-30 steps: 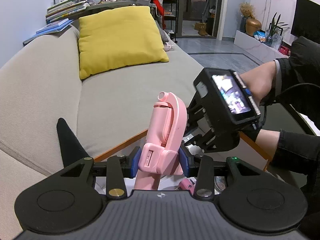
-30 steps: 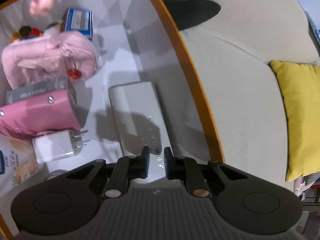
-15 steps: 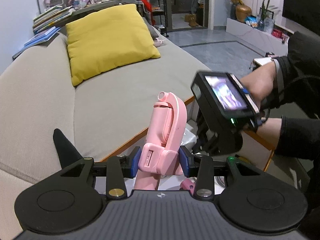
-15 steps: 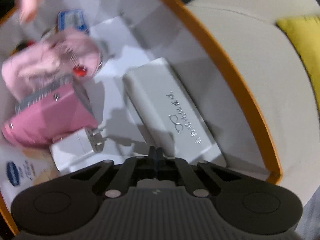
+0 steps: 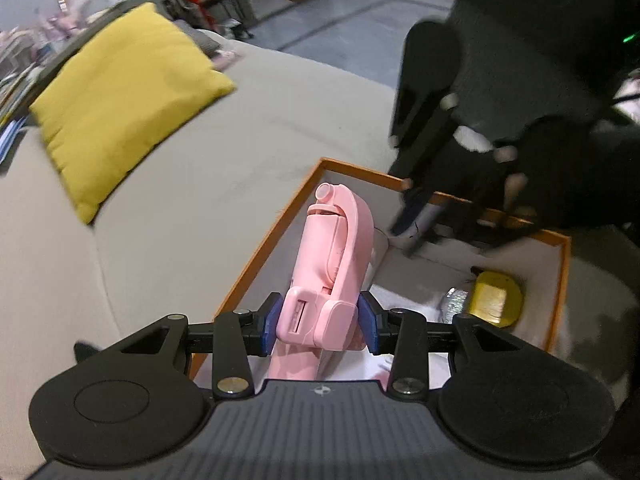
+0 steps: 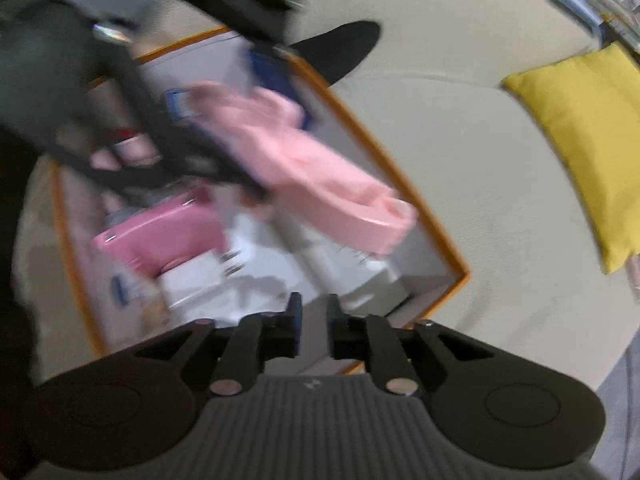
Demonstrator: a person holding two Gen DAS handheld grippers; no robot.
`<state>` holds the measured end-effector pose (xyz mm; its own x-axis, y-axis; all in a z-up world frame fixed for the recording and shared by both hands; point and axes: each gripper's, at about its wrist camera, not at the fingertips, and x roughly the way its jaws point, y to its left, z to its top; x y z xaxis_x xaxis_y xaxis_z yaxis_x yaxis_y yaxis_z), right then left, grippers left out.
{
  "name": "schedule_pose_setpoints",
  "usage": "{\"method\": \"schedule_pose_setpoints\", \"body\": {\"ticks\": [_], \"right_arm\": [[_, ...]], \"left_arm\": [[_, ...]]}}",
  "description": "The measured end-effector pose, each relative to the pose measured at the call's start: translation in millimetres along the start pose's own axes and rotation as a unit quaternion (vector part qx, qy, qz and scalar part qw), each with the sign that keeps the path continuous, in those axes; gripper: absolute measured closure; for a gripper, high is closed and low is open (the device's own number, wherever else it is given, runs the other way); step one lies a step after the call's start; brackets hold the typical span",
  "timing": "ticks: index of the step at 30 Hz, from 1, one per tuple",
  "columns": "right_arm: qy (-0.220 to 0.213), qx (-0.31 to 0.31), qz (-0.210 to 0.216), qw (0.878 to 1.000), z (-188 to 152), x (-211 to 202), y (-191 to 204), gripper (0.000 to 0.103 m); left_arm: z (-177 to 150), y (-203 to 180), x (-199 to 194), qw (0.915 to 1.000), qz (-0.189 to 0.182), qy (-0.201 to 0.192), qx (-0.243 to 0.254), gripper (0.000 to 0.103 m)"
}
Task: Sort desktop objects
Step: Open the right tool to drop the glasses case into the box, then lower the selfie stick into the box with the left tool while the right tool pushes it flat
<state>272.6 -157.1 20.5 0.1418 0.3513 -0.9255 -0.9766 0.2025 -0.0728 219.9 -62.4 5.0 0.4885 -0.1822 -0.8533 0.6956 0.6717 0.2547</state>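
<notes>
Left wrist view: left gripper (image 5: 320,322) pinching a pink folding device (image 5: 334,276) at frame centre, standing upright over the orange-rimmed box (image 5: 276,228), yellow cushion (image 5: 120,96) lying upper left; right wrist view, blurred: right gripper (image 6: 313,320) sitting at lower centre, jaws slightly parted and holding nothing, the pink device (image 6: 320,176) showing mid-frame above the box (image 6: 440,240).

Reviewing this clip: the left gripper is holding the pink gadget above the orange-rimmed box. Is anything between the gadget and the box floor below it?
The left gripper is shut on the pink gadget, held over the box. The right gripper reaches into the box's far end, beside the gadget rather than under it. The floor directly beneath is hidden.
</notes>
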Motion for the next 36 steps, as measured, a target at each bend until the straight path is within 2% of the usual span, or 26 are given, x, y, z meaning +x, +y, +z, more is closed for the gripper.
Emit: {"method": "schedule_pose_setpoints", "body": {"ticks": [6, 10, 12, 16, 18, 22, 27, 31, 34, 36], "right_arm": [[-0.007, 0.022, 0.03, 0.999, -1, 11, -3, 0.086], [0.0, 0.024, 0.021, 0.999, 6, 26, -8, 0.086], [-0.003, 0.026, 0.02, 0.999, 9, 31, -13, 0.081], [0.001, 0.034, 0.004, 0.999, 12, 39, -23, 0.079], [-0.002, 0.038, 0.004, 0.999, 12, 40, -26, 0.079], [-0.008, 0.037, -0.001, 0.999, 14, 42, -26, 0.076], [-0.012, 0.029, -0.02, 0.999, 18, 45, -24, 0.074], [-0.036, 0.016, -0.038, 0.999, 21, 37, -24, 0.074], [-0.051, -0.015, -0.065, 0.996, 24, 35, -19, 0.074], [-0.045, -0.053, -0.089, 0.994, 28, 41, -13, 0.072]], "left_arm": [[13, -11, 47, 0.9977, -0.018, 0.03, 0.059, 0.056], [12, -11, 67, 0.9959, -0.02, 0.042, 0.078, 0.056], [11, -7, 72, 0.9953, -0.031, 0.045, 0.081, 0.056], [8, 0, 82, 0.9953, -0.032, 0.041, 0.082, 0.056], [7, -2, 83, 0.995, -0.032, 0.031, 0.089, 0.056], [2, -14, 82, 0.9904, -0.02, 0.012, 0.136, 0.056], [-7, -17, 76, 0.9899, 0.002, -0.001, 0.141, 0.052], [-15, -17, 71, 0.9893, 0.014, 0.002, 0.145, 0.052], [-18, -16, 71, 0.9893, 0.015, -0.002, 0.145, 0.052], [-17, -17, 70, 0.9892, 0.014, -0.004, 0.146, 0.053]]}}
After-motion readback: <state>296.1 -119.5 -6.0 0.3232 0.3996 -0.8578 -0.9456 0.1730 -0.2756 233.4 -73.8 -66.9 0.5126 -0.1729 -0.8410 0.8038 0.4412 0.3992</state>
